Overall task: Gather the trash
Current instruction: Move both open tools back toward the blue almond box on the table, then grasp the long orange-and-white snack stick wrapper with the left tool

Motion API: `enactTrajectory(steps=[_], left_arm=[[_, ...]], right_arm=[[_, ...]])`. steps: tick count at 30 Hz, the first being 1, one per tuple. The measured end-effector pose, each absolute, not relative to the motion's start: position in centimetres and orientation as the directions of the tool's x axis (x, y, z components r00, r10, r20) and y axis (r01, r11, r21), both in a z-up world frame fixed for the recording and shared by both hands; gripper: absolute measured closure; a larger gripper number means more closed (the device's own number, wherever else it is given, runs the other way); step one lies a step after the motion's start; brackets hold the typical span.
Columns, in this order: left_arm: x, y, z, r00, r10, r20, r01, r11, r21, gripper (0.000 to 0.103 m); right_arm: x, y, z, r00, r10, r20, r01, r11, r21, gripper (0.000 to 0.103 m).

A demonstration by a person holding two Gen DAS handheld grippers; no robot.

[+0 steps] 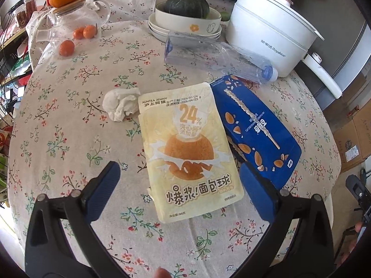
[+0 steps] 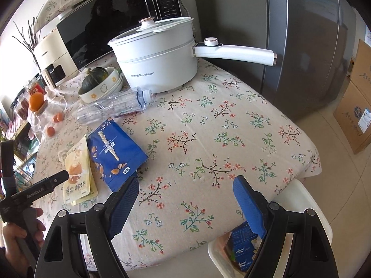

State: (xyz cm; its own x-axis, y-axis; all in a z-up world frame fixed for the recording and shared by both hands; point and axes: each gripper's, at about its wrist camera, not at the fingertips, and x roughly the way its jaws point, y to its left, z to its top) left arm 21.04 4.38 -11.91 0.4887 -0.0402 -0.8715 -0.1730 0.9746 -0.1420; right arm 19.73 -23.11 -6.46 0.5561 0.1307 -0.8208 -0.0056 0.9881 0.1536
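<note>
1. I am holding my left gripper (image 1: 179, 190) wide apart above the bench (image 1: 69, 120), gripping nothing; its blue pads are sitting on either side of the yellow snack pouch (image 1: 185, 148), apart from it.
2. To the left of that pouch, a crumpled white tissue (image 1: 121, 103) is lying on the floral cloth, just beside the pouch's upper corner.
3. The yellow snack pouch is lying flat, face up, and its right edge is overlapping the blue snack box (image 1: 257, 129), which is lying flat beside it.
4. Beyond the box, an empty clear plastic bottle (image 1: 215, 55) is lying on its side, its cap end pointing toward the white electric pot (image 1: 271, 34).
5. Behind the bottle, a dark green squash (image 1: 186, 5) is sitting in a white bowl (image 1: 185, 23).
6. I am holding my right gripper (image 2: 185, 206) wide apart too, empty, hovering over the near right part of the bench, well apart from the trash.
7. In the right wrist view, the left gripper (image 2: 46, 185) is showing at the left edge, reaching over the yellow pouch.
8. Under my right gripper's right finger, a white bin (image 2: 301, 194) is standing just beside the bench edge, with blue packaging (image 2: 241, 247) lying inside.
</note>
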Motion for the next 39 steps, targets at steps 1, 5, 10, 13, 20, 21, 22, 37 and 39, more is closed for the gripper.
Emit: enactTrajectory(steps=[1, 5, 10, 13, 20, 21, 22, 37, 39], left_arm=[[21.4, 4.1, -12.3, 0.483, -0.041, -0.875, -0.175, 0.974, -0.142, 0.001], [22.5, 2.9, -13.5, 0.458, -0.029, -0.889, -0.182, 0.975, -0.126, 0.001], [23.4, 2.2, -14.9, 0.422, 0.022, -0.906, -0.203, 0.977, -0.071, 0.001], [23.5, 2.7, -15.7, 0.405, 0.017, -0.914, -0.216, 0.973, -0.077, 0.001], [22.5, 3.4, -14.9, 0.441, -0.030, -0.897, -0.180, 0.976, -0.121, 0.015], [22.3, 3.6, -14.7, 0.442, -0.045, -0.896, -0.177, 0.975, -0.136, 0.018], [22.1, 3.8, -14.6, 0.442, -0.061, -0.895, -0.174, 0.973, -0.152, 0.021], [19.6, 7.3, -11.4, 0.474, -0.169, -0.864, -0.106, 0.963, -0.247, 0.090], [19.2, 7.9, -10.9, 0.482, -0.168, -0.860, -0.103, 0.964, -0.246, 0.090]], right_arm=[[20.1, -22.9, -6.7, 0.552, 0.131, -0.824, -0.006, 0.988, 0.154, 0.018], [21.1, -22.5, -7.4, 0.538, 0.129, -0.833, -0.008, 0.989, 0.148, 0.018], [22.0, -22.2, -8.1, 0.524, 0.121, -0.843, -0.013, 0.991, 0.134, 0.018], [22.3, -22.0, -8.4, 0.517, 0.114, -0.848, -0.018, 0.992, 0.123, 0.018], [22.7, -21.4, -8.8, 0.508, 0.110, -0.854, -0.032, 0.994, 0.108, 0.018], [22.8, -21.2, -8.8, 0.508, 0.113, -0.854, -0.033, 0.993, 0.111, 0.018], [22.9, -21.0, -8.8, 0.506, 0.116, -0.855, -0.034, 0.993, 0.115, 0.018], [24.5, -16.0, -12.1, 0.425, 0.279, -0.861, -0.039, 0.956, 0.290, 0.018], [24.8, -15.2, -12.6, 0.415, 0.296, -0.860, -0.038, 0.950, 0.309, 0.018]])
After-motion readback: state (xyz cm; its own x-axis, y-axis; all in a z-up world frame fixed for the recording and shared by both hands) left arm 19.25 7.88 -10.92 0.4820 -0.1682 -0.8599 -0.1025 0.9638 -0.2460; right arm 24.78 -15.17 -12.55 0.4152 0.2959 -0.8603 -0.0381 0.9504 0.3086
